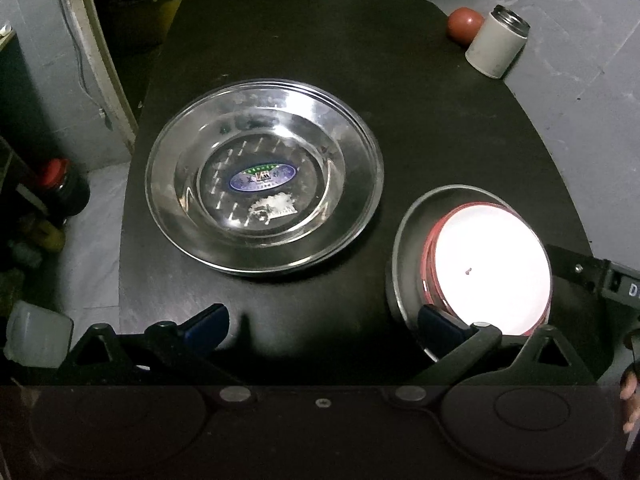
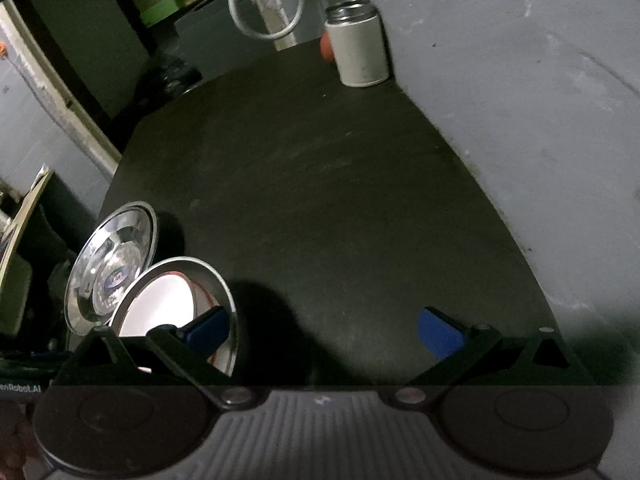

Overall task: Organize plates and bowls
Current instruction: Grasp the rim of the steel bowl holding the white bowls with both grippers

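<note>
While both tools gape, left tool [image 1: 324, 330] near steel plate [image 1: 264, 176] with unreadable oval sticker [image 1: 262, 176]; right tool [image 2: 324, 330] over table [image 2: 320, 200].

Left gripper [image 1: 324, 322]: two black angular linkage arms with triangular cut-outs, each ending in a dark blue finger pad [image 1: 208, 322]; silver pivot pins and one small centre screw sit on a black body with two round housings. Right gripper [image 2: 324, 326]: same black linkage, brighter blue pads [image 2: 438, 330], silver pivots, a ribbed grey panel between the round housings, and partial white lettering "enRobot.AI" at the left edge.
</note>
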